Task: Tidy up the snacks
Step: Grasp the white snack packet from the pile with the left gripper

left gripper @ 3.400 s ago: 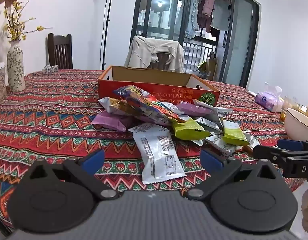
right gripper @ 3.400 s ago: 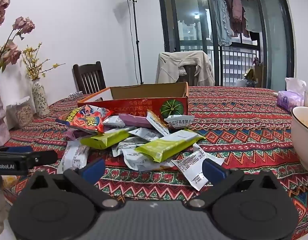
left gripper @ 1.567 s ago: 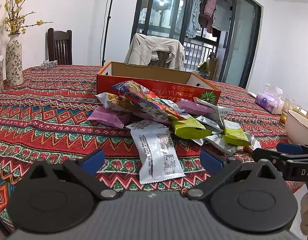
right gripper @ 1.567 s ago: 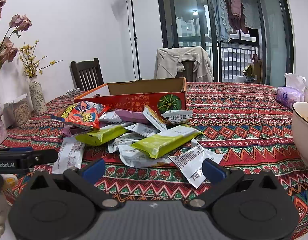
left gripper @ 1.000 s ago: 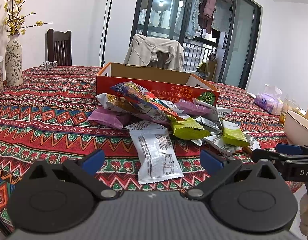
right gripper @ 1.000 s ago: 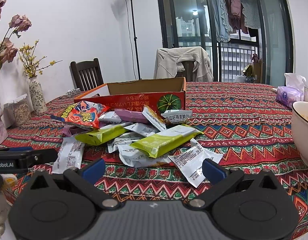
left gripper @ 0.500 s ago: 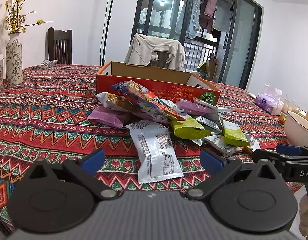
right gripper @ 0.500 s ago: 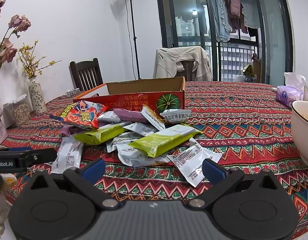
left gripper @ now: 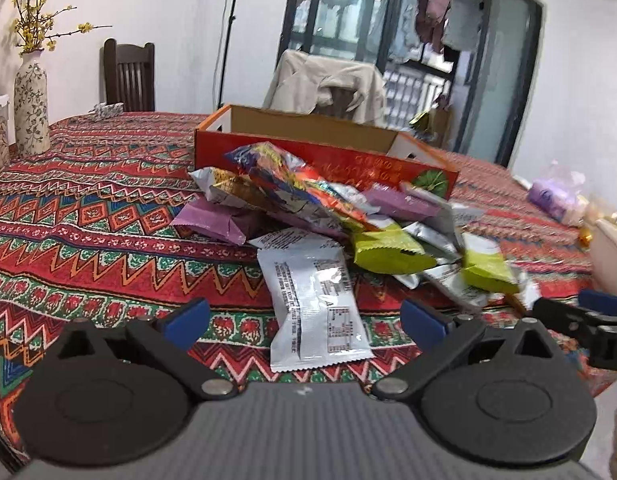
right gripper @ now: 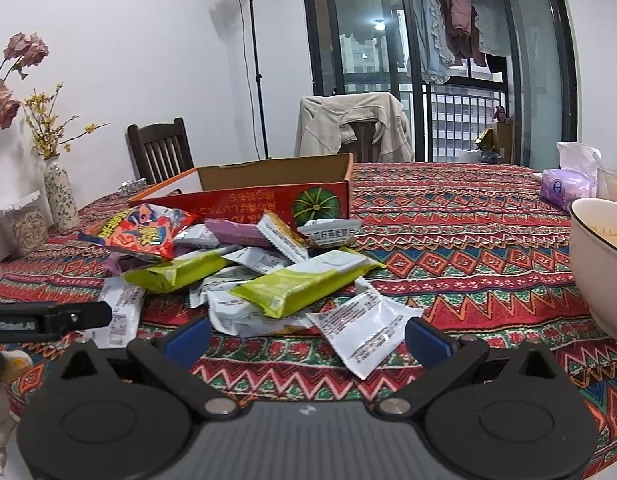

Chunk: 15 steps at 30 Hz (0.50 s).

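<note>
L tongs (left gripper: 304, 322) wide open, nothing held, hovering low over near edge of patterned tabletop (left gripper: 88, 216), a white foil packet (left gripper: 314, 300) lying flat between its blue tips. Snack pile (right gripper: 244, 264) sits mid-tabletop, touching front wall of open red cardboard box (right gripper: 268, 196) behind it; a lime-green wrapper (right gripper: 300, 284) lies on top toward the near side. R tongs (right gripper: 308, 338) also wide open & empty, another white packet (right gripper: 364, 332) between its tips; white bowl (right gripper: 600, 264) at far R.

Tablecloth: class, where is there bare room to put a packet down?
Free: tablecloth between the snack pile and the white bowl; also between the pile and the vase. Crowded: directly in front of the red box.
</note>
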Tool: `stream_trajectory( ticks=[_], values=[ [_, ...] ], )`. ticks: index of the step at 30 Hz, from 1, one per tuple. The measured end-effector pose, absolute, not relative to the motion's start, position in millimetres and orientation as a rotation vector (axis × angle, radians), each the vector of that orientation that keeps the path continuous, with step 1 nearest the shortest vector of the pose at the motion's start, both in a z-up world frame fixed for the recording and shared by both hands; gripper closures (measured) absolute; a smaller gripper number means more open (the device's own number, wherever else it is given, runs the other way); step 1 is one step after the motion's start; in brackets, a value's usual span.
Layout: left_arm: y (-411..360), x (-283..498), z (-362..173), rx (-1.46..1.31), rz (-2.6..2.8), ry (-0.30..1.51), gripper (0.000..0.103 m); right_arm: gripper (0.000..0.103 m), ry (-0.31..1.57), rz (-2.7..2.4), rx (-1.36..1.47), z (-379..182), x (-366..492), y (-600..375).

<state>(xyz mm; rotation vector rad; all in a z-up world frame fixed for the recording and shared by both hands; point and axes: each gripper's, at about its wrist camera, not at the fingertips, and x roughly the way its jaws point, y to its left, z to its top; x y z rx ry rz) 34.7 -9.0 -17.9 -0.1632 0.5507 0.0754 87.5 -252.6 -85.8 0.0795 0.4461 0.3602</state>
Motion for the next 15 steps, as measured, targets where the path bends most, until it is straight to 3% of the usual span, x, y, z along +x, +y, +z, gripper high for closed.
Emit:
stream_trajectory(
  ticks=[10,13,15],
  values=[
    [-25.1,65.5,-24.9,-0.134,0.201,0.582,0.002,0.0,0.455,0.35,0.073,-91.8,99.7,-259.5],
    [-29.1,71.3,-27.4,-0.127,0.222,0.599,0.012,0.0,0.461,0.352,0.076,-94.9,102.7,-261.5],
    [-28.0,73.6,-29.6,-0.144,0.219,0.612,0.026,0.0,0.466,0.352,0.078,-96.9,104.6,-262.8]
  ],
)
